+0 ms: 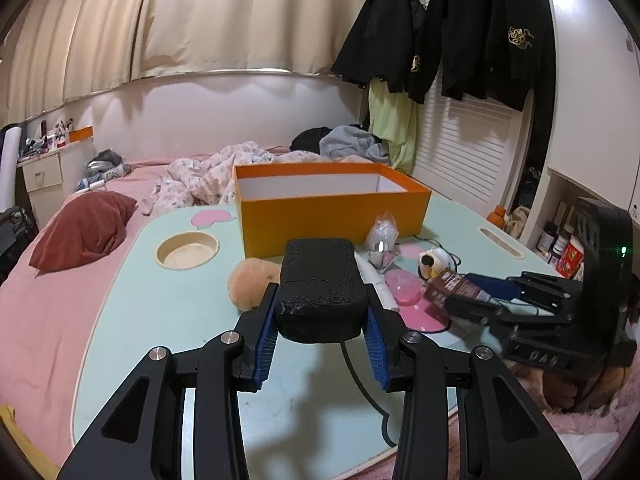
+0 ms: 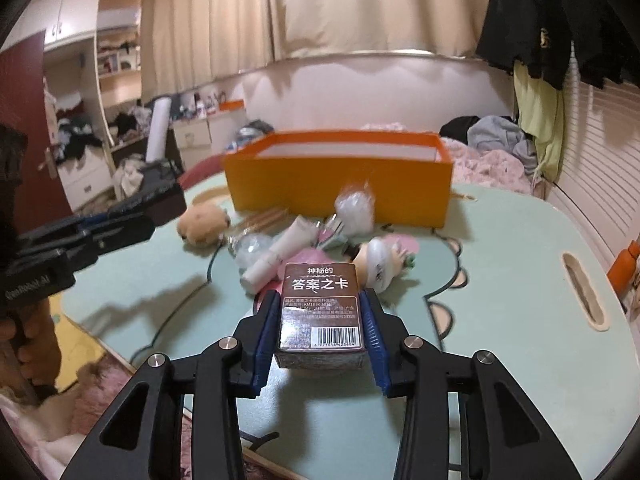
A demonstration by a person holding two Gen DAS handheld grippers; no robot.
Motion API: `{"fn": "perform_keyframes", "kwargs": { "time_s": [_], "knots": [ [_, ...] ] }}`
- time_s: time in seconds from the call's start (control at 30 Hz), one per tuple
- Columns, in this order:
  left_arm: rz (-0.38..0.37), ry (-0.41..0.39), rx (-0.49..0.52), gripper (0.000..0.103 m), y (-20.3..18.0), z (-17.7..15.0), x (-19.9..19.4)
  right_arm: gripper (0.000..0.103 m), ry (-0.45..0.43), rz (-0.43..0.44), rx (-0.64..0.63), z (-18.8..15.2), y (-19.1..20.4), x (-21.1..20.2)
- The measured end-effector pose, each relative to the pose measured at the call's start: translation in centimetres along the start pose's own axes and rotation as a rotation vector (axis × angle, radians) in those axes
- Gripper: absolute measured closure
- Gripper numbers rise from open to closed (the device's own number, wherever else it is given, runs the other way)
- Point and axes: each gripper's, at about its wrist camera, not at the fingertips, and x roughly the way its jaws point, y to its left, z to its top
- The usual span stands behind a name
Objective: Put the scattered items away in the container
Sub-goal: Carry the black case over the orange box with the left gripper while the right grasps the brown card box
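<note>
Gripping a black block [image 1: 320,292] (left gripper [image 1: 320,344]) and card box [image 2: 320,312] (right gripper [image 2: 320,344]); either could clip the orange container's [image 2: 340,192] near wall and drop onto the table's centre.

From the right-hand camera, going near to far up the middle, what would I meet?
Brown card box gripped in the jaws → white tube → clear plastic bag → orange box → cream curtains.

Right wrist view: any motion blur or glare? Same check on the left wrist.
Right wrist view: heavy fisheye bending; the orange box and plastic bag look smeared, while the brown card box in the right gripper is sharp, its print readable. Left wrist view: sharper overall; the black case casts a soft shadow on the table; no strong glare.
</note>
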Motion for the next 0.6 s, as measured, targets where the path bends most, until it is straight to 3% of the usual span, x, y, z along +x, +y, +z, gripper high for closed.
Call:
{"fn": "perform_keyframes", "kwargs": {
  "time_s": [0.17,0.33,0.5,0.6],
  "knots": [
    [-0.002,-0.058,0.039,0.063,-0.4,2.2,-0.8,0.064,-0.114,-0.019,-0.015,3.4,-0.8,-2.3],
    [-0.001,-0.14,0.082,0.063,0.1,7.6,-0.4,0.064,-0.214,-0.018,-0.02,8.9,-1.6,-2.2],
    [-0.042,-0.128,0.059,0.063,1.8,14.0,3.6,0.064,-0.152,0.115,0.067,15.2,-4.0,2.1],
    [-0.052,-0.081,0.018,0.063,3.0,15.3,7.2,0.064,-0.074,0.197,0.065,16.6,-5.3,5.7]
  ]
}}
